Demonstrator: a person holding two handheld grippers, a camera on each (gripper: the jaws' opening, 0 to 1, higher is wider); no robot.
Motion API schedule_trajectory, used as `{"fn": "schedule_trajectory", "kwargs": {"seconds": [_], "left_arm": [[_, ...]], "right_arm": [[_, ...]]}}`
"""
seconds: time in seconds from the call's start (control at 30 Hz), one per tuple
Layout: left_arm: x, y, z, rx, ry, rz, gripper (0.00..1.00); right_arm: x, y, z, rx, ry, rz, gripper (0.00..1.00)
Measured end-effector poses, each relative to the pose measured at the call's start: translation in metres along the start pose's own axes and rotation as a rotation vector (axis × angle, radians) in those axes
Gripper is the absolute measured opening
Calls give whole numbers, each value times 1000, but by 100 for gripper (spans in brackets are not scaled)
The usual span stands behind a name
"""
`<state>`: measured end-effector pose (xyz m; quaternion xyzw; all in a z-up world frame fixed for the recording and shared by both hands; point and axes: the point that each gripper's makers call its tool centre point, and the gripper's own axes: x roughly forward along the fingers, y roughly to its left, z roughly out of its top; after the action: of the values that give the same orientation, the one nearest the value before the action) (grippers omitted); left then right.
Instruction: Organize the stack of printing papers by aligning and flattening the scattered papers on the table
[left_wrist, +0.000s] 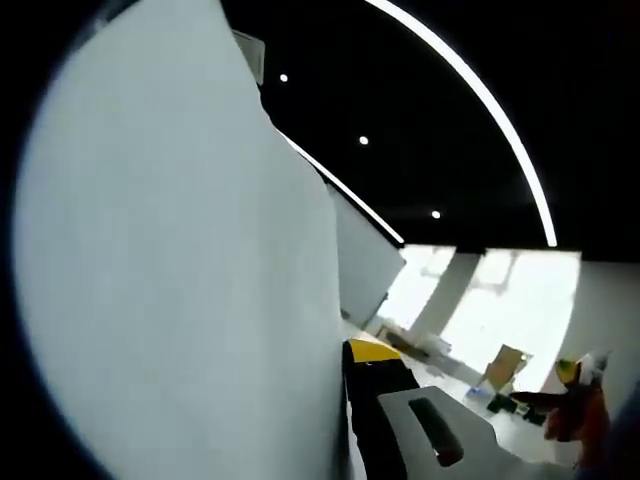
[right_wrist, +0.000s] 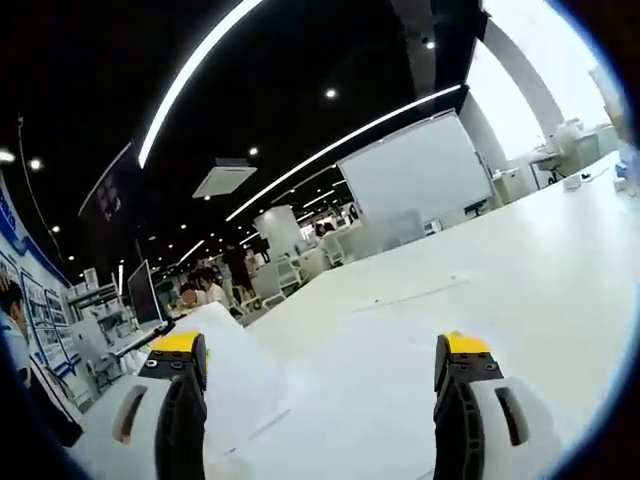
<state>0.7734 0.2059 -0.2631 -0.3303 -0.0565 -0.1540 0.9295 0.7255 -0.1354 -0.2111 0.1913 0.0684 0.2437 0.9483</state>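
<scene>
Left gripper lifted a sheet while the right hung wide over the tabletop.

The printing paper (left_wrist: 180, 260) stood close against the left gripper (left_wrist: 350, 420), apparently pinched at its edge, though the grip itself was hidden. The right gripper (right_wrist: 320, 400) had jaws spread wide and empty; more papers (right_wrist: 235, 375) lay near-left on the white tabletop (right_wrist: 480, 280), nearest its left jaw, in an open office under ceiling strip lights (right_wrist: 200, 60).

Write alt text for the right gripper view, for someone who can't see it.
The right hand-held gripper is open, its two yellow-tipped jaws wide apart above a white table, with white sheets of printing paper lying by the left jaw. Behind stand a white board and people at desks.
</scene>
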Motion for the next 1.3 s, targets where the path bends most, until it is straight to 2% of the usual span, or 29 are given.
{"fn": "schedule_trajectory", "kwargs": {"seconds": [1.3], "left_arm": [[-1, 0, 0, 4, 0, 2, 6]], "right_arm": [[5, -32, -15, -22, 46, -74, 90]]}}
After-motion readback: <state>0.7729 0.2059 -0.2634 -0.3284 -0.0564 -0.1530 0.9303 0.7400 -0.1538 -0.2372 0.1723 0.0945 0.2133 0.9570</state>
